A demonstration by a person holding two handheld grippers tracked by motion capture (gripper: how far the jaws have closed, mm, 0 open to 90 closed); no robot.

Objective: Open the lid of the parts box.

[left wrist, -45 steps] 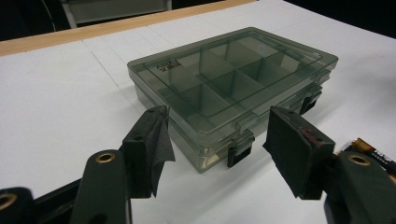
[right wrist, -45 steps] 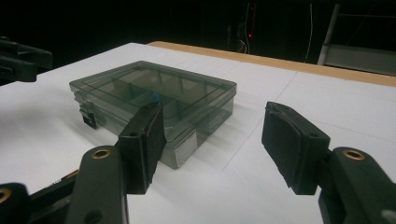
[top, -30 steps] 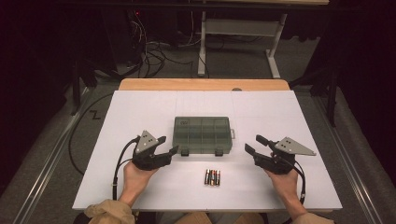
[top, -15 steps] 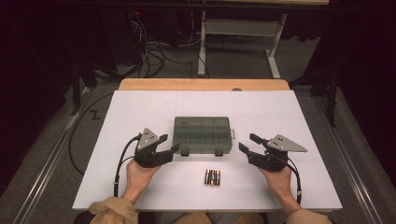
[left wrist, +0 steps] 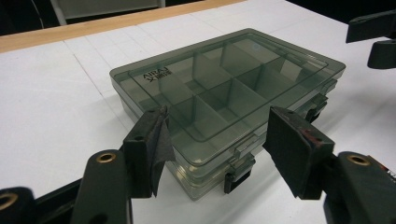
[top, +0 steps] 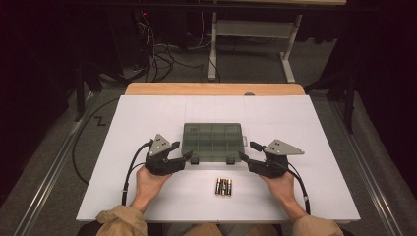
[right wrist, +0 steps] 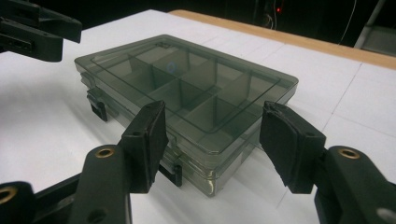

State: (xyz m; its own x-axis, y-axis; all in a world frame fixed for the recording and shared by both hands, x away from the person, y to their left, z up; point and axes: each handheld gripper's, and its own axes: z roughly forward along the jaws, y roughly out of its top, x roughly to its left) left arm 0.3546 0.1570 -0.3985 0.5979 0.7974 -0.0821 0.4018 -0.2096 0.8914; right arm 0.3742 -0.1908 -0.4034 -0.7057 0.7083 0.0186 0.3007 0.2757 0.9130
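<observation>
A smoky transparent compartment box (top: pixel 212 140) lies shut in the middle of the white table, two black latches on its near side. My left gripper (top: pixel 182 151) stands open at the box's near left corner; in the left gripper view the box (left wrist: pixel 224 86) corner sits between the spread jaws of that gripper (left wrist: pixel 215 130). My right gripper (top: pixel 248 151) is open at the near right corner, and the right gripper view shows the box (right wrist: pixel 187 86) corner between the jaws of this gripper (right wrist: pixel 214 123). Neither holds anything.
Several batteries (top: pixel 223 186) lie side by side on the white table (top: pixel 123 128) just in front of the box, between the two hands. A wooden strip (top: pixel 211 89) runs along the table's far edge. Cables and a desk frame lie on the floor beyond.
Both grippers have moved inward toward the box, from a little apart to its two near corners. The box and batteries have not moved.
</observation>
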